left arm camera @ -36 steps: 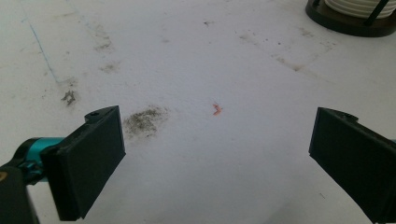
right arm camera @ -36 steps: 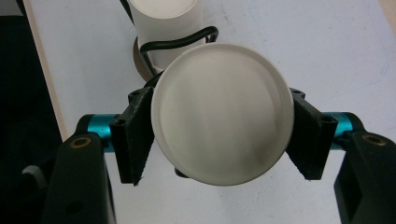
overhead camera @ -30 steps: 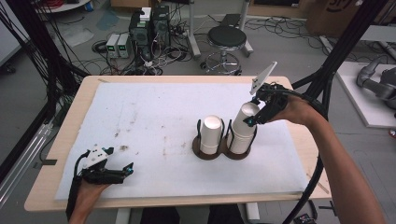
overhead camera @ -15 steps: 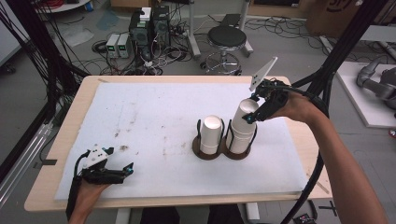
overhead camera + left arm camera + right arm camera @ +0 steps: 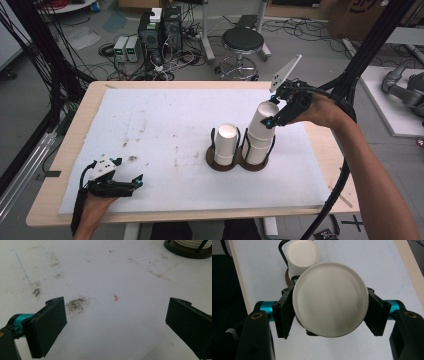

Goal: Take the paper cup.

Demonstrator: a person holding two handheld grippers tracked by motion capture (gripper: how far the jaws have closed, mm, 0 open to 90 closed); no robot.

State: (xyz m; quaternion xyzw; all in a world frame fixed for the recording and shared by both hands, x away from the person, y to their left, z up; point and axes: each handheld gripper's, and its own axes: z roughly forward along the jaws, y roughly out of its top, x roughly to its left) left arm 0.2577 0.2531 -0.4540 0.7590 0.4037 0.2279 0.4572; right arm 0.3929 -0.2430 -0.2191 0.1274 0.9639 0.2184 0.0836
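While the left gripper (image 5: 131, 184) rests low on the near left corner of the white mat (image 5: 165, 125), all the action sits on the other side. Over there the right gripper (image 5: 271, 116) is clamped on the top cup (image 5: 264, 117), an upside-down white paper cup that caps the taller stack in the cup holder (image 5: 239, 162). Look down the right gripper view: the 2 black jaws press against opposite sides of that top cup (image 5: 329, 298), its flat round base facing the camera, and the pads bite right into the wall. They have just been closing those last few notches, with the cup between them the whole way.

Below it, the stack (image 5: 258, 147) stands in the right-hand ring of the dark holder, slightly right of the mat's middle. Just beside it, in the left ring, stands a 2nd upturned cup (image 5: 226, 145), shorter, touching nothing above it. In the right gripper view that neighbour cup (image 5: 302, 253) peeks out beyond the gripped one.

Back to the left gripper view: its jaws stand wide apart with bare, smudged mat between them, gripping nothing. A small red fleck (image 5: 116, 298) lies on the mat between the jaws, and a grey smudge (image 5: 76, 304) sits near the left jaw. The holder's dark base (image 5: 187, 251) shows at the top right corner.
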